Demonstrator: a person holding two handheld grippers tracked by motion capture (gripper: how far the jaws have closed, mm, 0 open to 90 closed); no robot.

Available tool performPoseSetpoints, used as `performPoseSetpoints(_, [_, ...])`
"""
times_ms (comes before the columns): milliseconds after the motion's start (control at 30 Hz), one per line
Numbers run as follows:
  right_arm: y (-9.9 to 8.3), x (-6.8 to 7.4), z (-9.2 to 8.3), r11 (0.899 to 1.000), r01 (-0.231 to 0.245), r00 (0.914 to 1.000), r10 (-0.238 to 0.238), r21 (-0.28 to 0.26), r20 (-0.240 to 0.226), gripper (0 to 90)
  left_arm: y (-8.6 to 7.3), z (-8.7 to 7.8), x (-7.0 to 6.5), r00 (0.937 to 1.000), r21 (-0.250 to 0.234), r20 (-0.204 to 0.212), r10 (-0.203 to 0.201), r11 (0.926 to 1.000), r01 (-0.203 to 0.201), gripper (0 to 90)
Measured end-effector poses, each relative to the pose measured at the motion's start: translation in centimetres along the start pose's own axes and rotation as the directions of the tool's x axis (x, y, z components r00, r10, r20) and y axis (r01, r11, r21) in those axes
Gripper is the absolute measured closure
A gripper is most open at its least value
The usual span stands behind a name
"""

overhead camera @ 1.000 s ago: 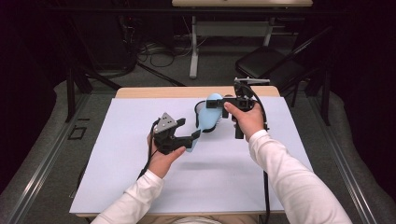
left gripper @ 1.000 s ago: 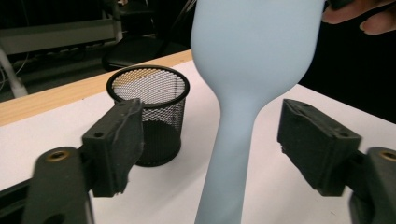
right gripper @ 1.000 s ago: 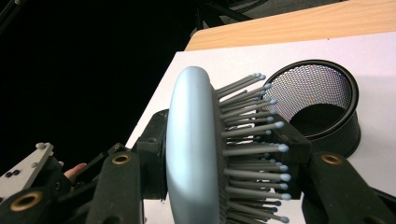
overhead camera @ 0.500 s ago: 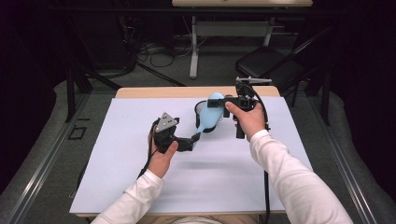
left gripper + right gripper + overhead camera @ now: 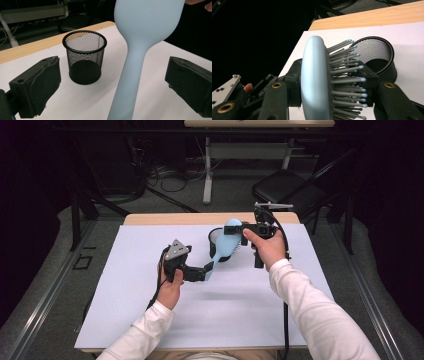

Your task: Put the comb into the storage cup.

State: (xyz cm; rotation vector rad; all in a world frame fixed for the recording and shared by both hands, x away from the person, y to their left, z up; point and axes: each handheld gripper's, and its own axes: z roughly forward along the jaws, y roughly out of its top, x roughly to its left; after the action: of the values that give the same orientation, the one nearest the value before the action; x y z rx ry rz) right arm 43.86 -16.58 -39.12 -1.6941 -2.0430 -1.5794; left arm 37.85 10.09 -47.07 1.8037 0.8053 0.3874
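One light-blue paddle hairbrush (image 5: pixel 223 249) and one black mesh pen cup (image 5: pixel 84 57) are in play; the cup stands upright on the white-covered table (image 5: pixel 125 310). The right hand-held gripper (image 5: pixel 242 231) is clamped on the brush head, holding it in the air beside the cup. The left hand-held gripper (image 5: pixel 206 270) has just been opening, its jaws wide apart with the brush handle between them untouched. Dark room behind, wooden table edge, one black chair (image 5: pixel 290 195).

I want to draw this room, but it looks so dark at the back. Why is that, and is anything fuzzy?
In the high view, light falls on the white table while the floor behind stays dim, and the hands cast soft shadows. In the left gripper view, the blue hairbrush is slightly soft up close; the mesh cup is sharper. In the right gripper view, the near jaws blur.
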Motion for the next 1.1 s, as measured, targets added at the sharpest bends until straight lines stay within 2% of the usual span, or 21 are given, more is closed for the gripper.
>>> performPoseSetpoints(633, [1.7,0.3,-1.0,0.999,0.029,0.999,-0.028,-0.034,0.035,48.5,0.5,-0.9,1.7,0.9996,0.016,-0.005,-0.028,0.9995,0.028,0.5])
performPoseSetpoints(833, [2.4,-0.1,-1.2,0.998,0.022,0.9983,-0.019,-0.053,0.056,48.5,0.6,-1.0,2.1,0.9991,0.019,0.004,-0.041,0.999,0.041,0.5])
performPoseSetpoints(1100, [3.3,0.0,-1.6,0.997,0.027,0.9971,-0.022,-0.067,0.073,48.5,0.7,-1.1,2.4,0.9988,0.02,0.003,-0.049,0.9986,0.049,0.5])
